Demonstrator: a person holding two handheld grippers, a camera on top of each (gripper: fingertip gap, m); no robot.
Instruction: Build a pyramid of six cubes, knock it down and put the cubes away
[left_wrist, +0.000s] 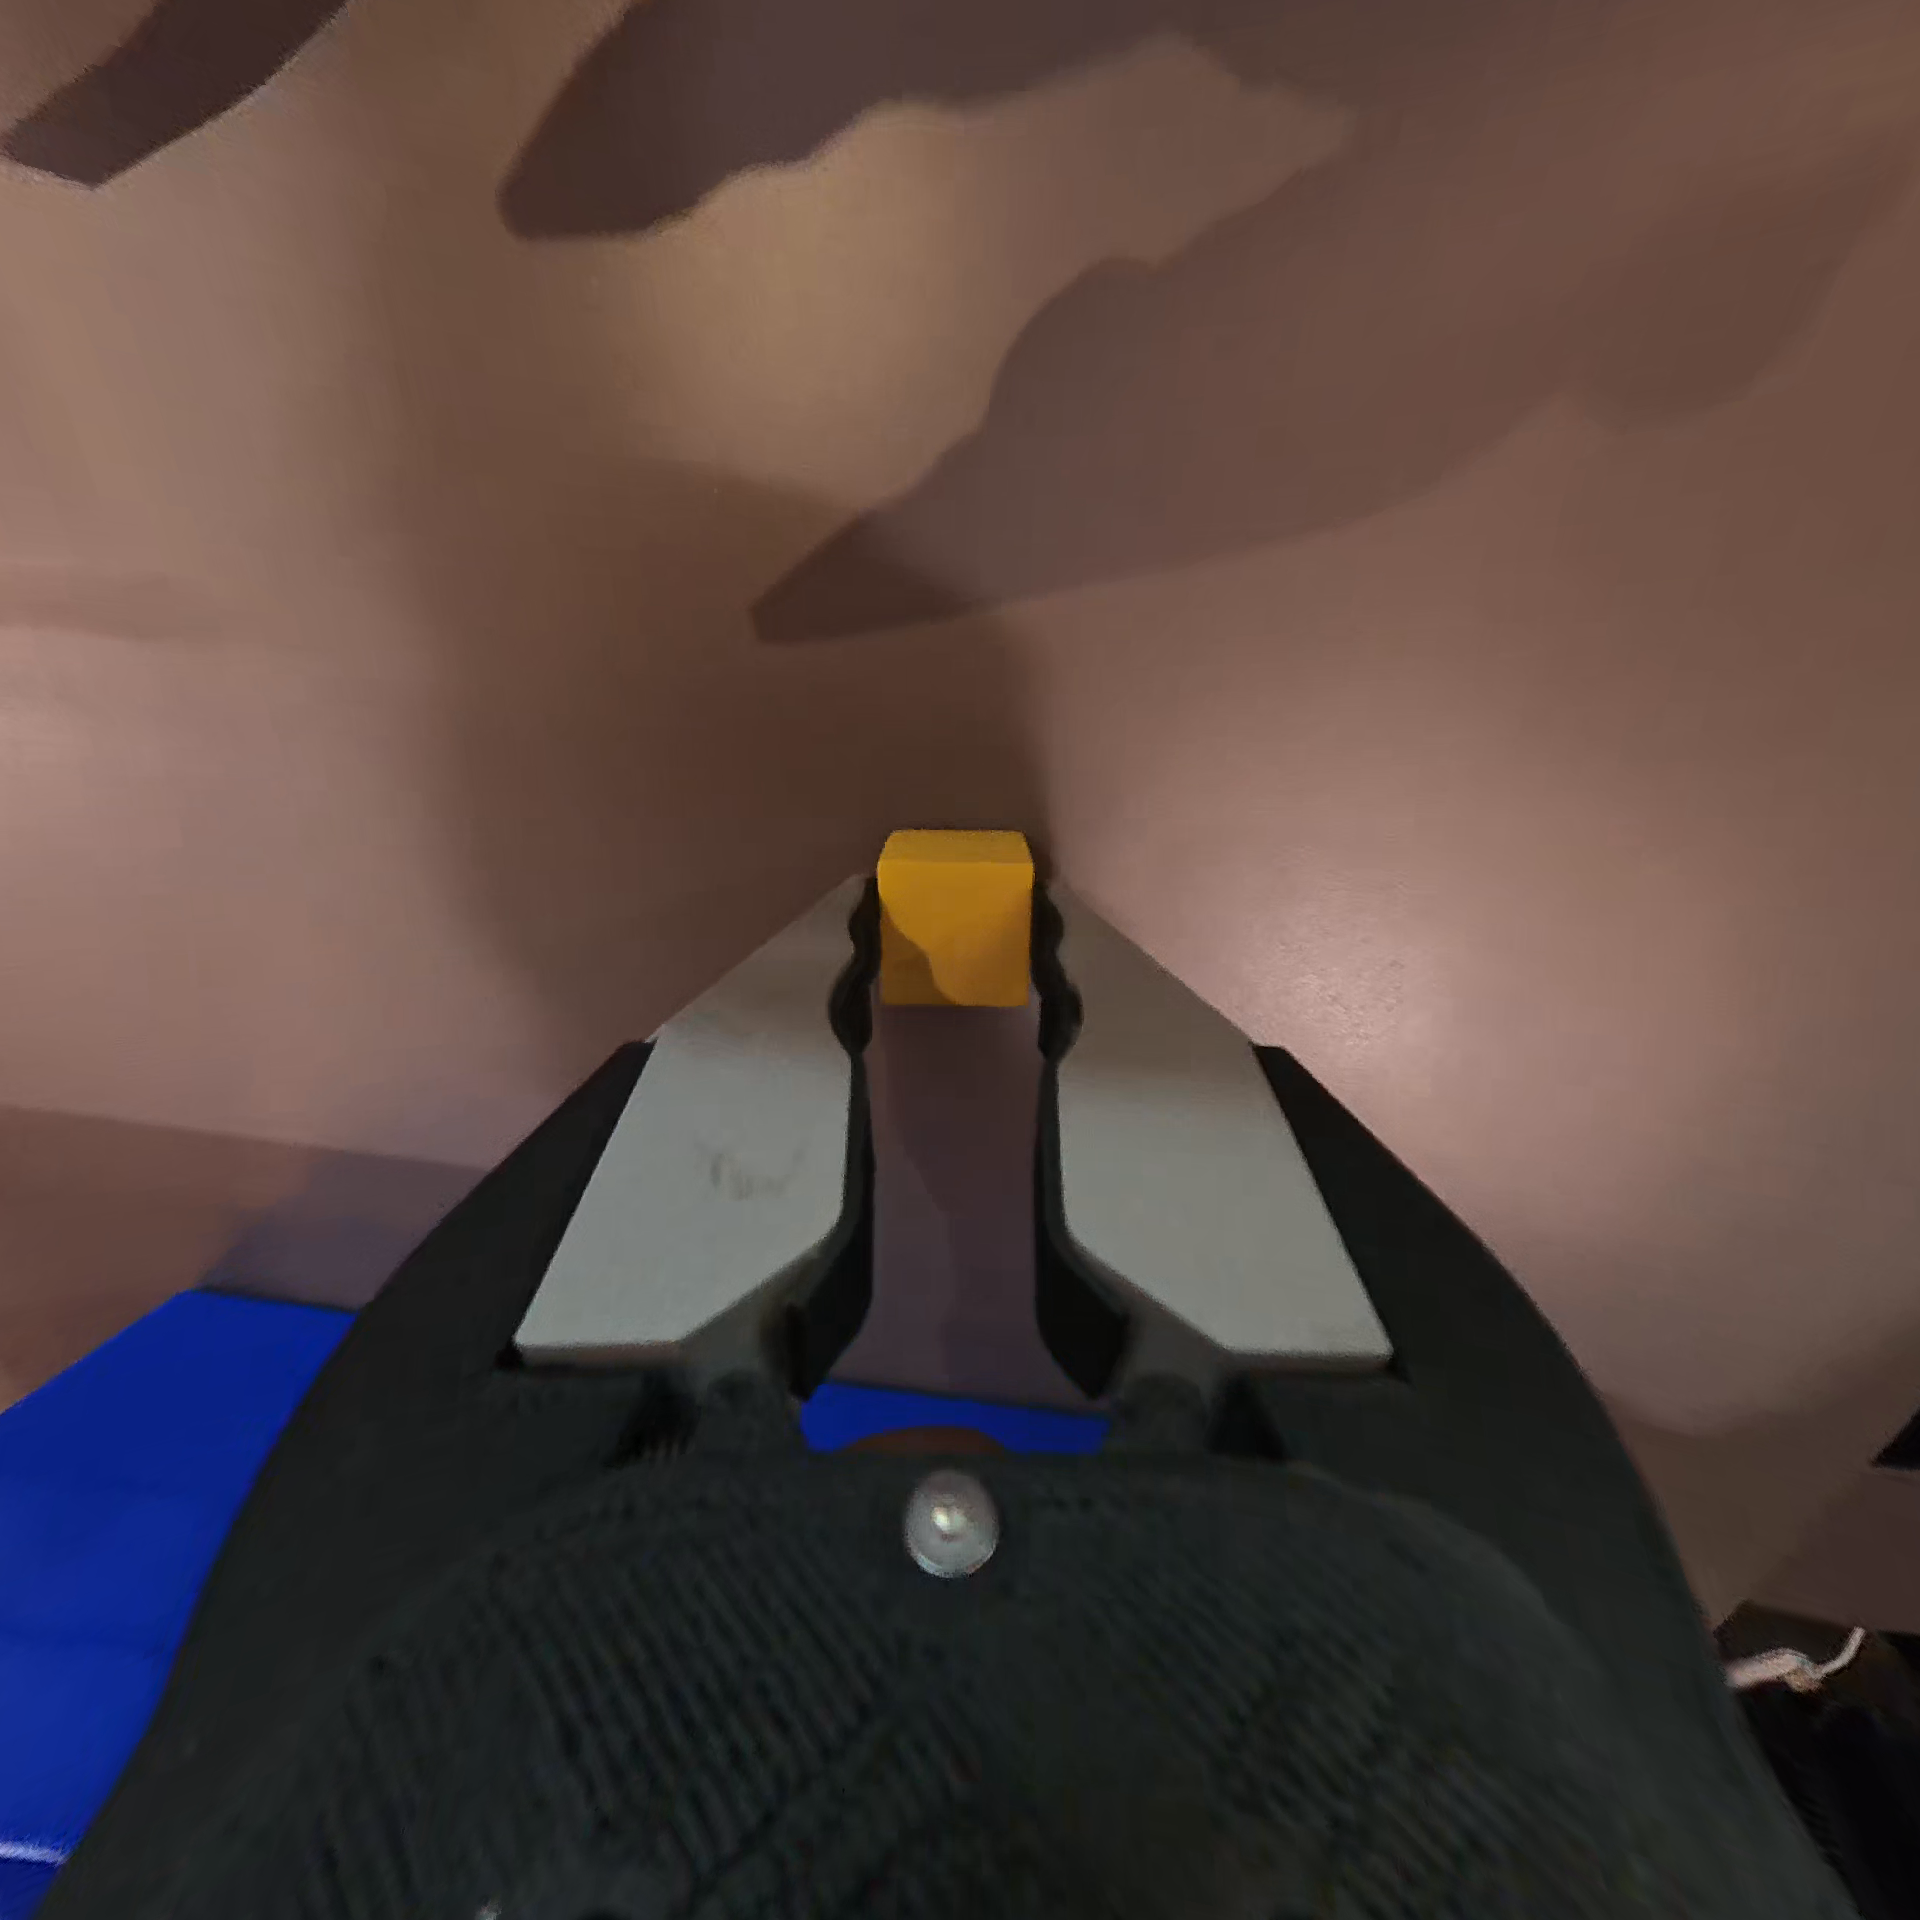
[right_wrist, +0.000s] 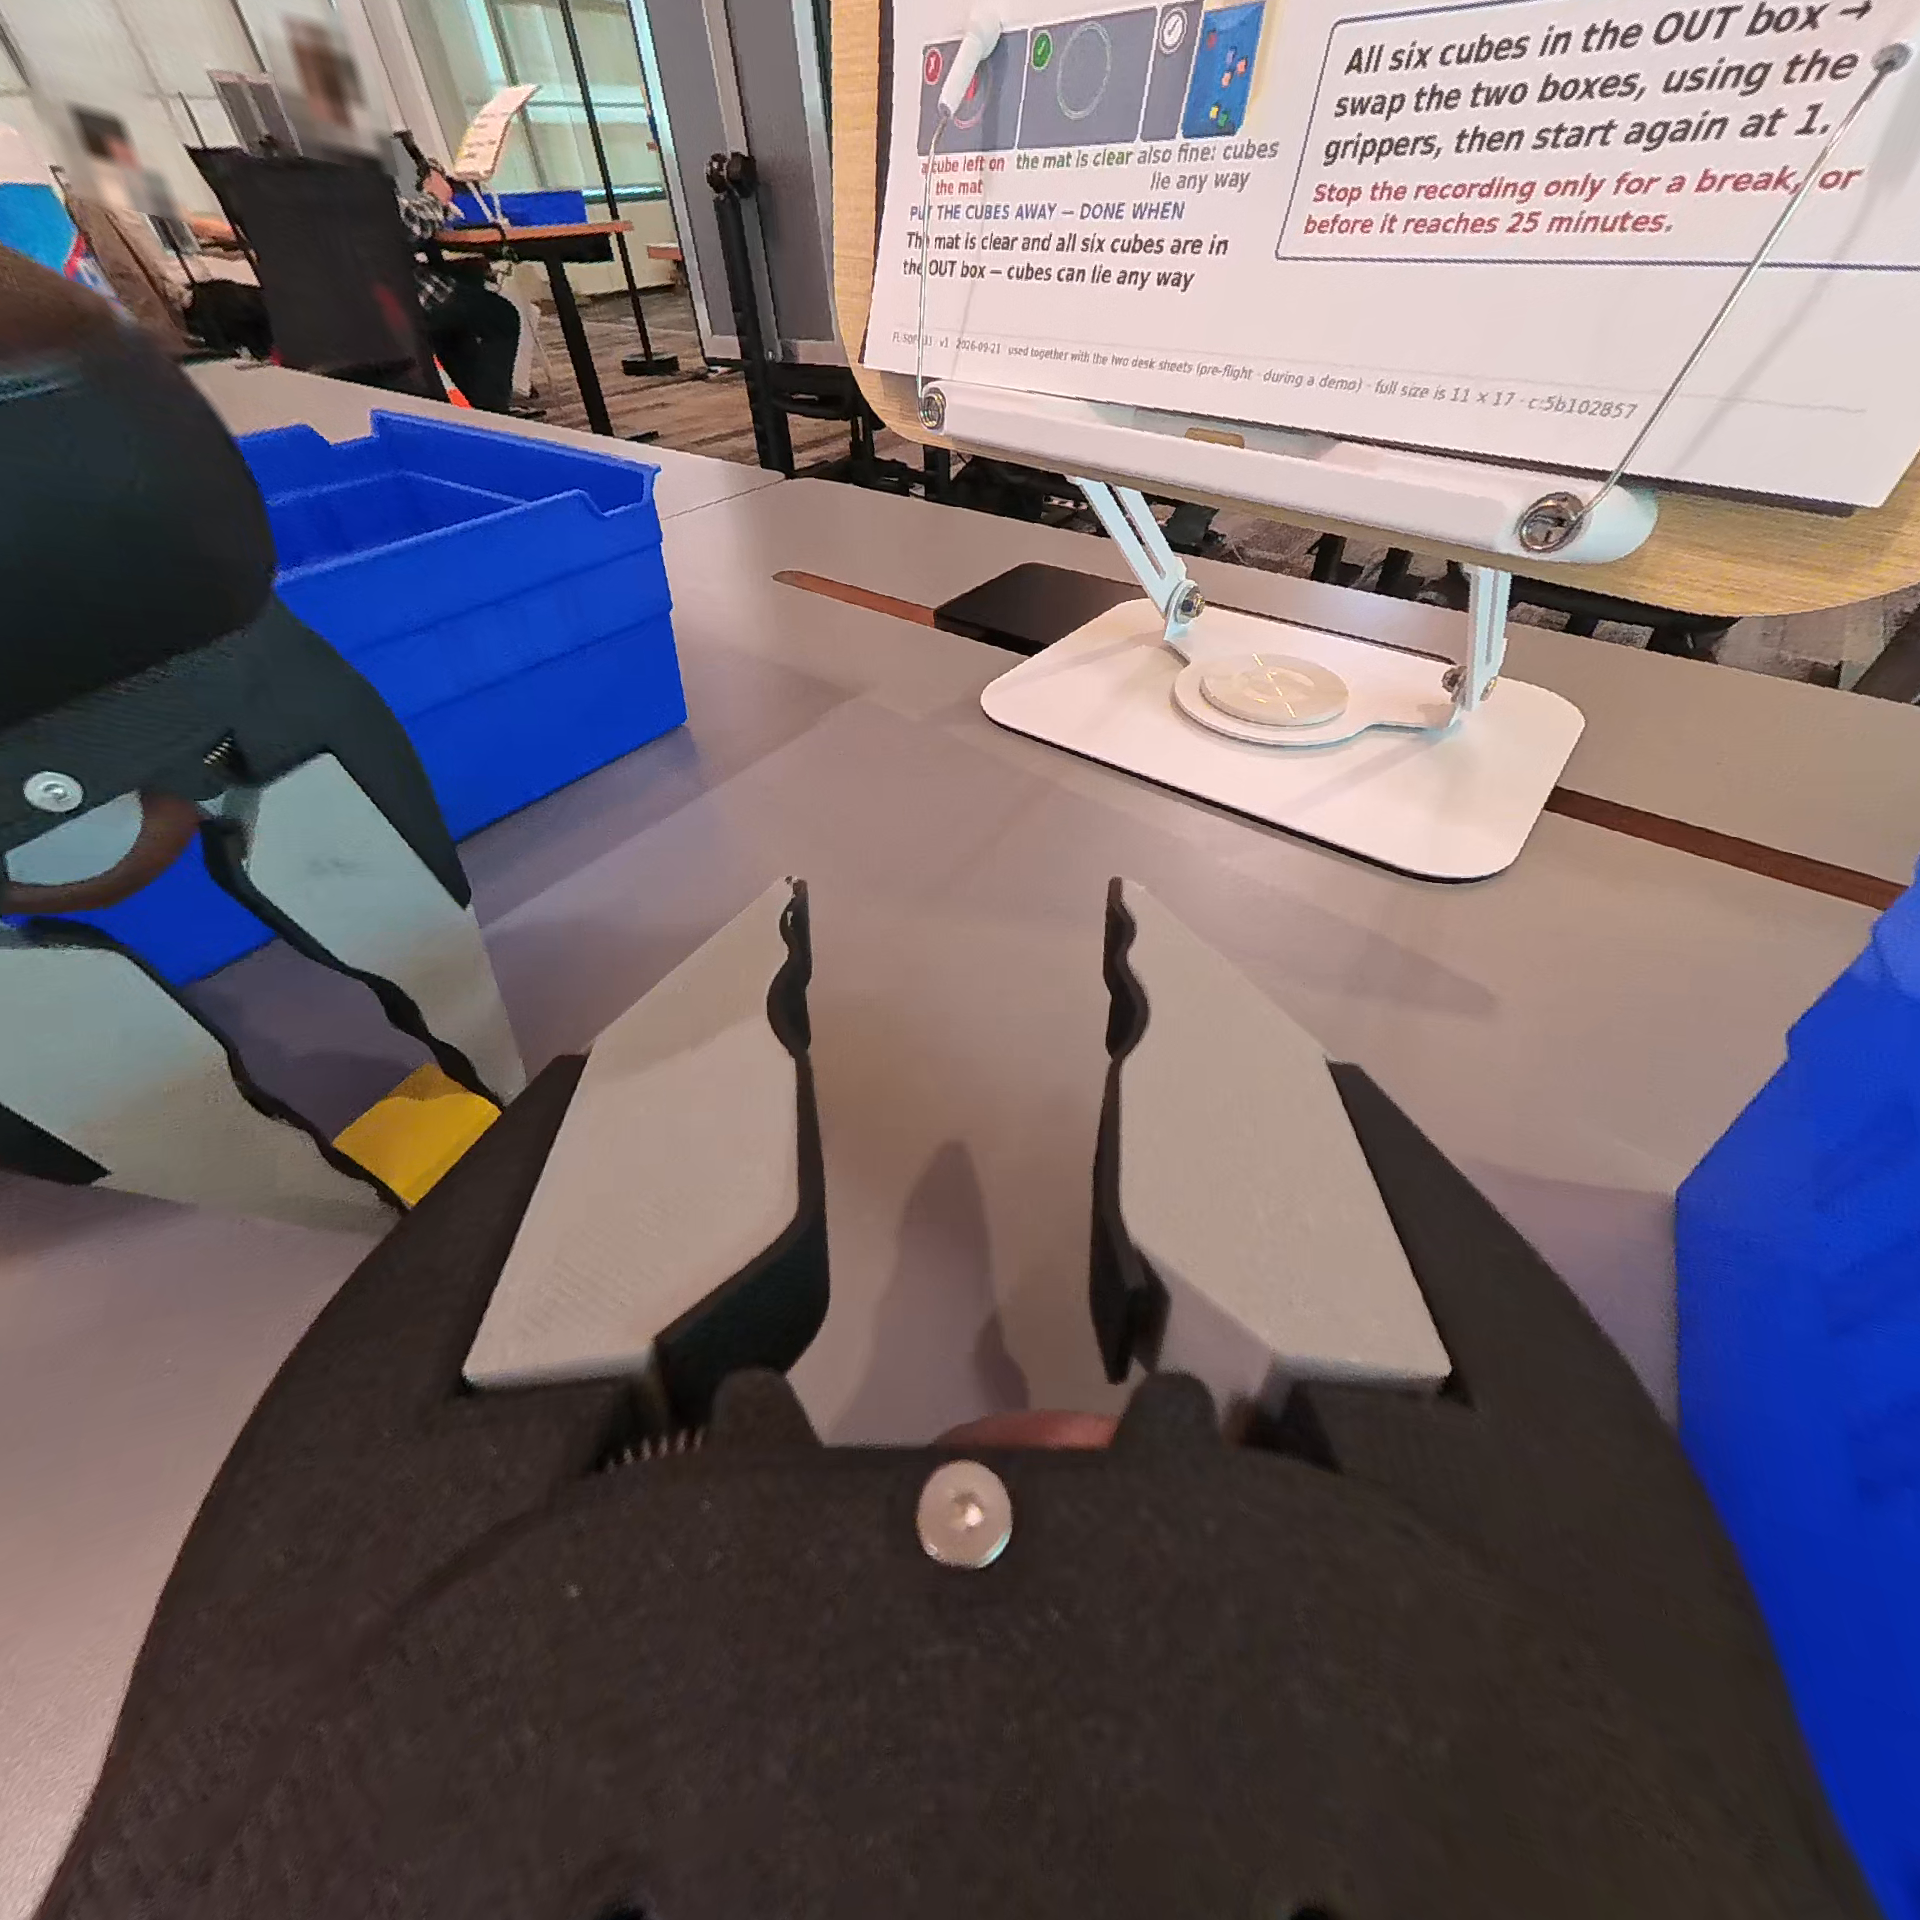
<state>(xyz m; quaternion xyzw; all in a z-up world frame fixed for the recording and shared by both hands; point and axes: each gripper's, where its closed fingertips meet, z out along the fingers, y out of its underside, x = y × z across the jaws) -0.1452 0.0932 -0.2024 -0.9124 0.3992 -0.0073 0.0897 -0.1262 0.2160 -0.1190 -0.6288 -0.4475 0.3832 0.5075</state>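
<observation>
Yellow cube (left_wrist: 954, 920) pinched at the fingertips of the left gripper (left_wrist: 954, 940), above the grey table (left_wrist: 1455, 831), faces square to the fingers, no long axis. Right gripper (right_wrist: 954, 966) parted, nothing between fingers. Blue bin (right_wrist: 499, 613) behind left, document stand (right_wrist: 1288, 727) farther back.

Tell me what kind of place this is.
Probably a shared demo or lab hall set up for recording tasks: a grey work table with blue bins, an instruction sheet propped on a white stand, and more tables with people behind.
</observation>
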